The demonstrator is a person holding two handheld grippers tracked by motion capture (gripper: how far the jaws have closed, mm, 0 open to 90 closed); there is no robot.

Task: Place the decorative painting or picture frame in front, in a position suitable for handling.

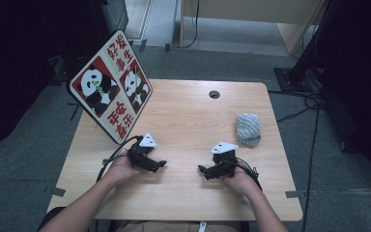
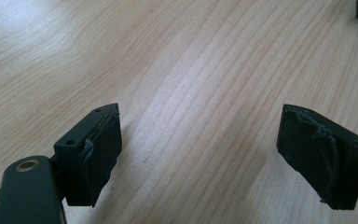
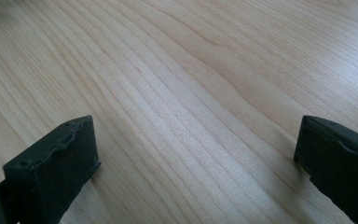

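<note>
Both grippers sit low on the wooden table (image 1: 183,116), tips facing each other: left gripper (image 1: 160,164) and right gripper (image 1: 202,169), jaws spread wide, holding nothing. Rolled grey cloth (image 1: 248,128) lies just beyond the right one. The panda sign (image 1: 111,87) has red Chinese characters I can't make out.

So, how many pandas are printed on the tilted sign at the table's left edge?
2. One panda sits in the left red square of the white diamond-shaped sign; the other panda sits in the right red square. Nothing covers the sign's face.
</note>
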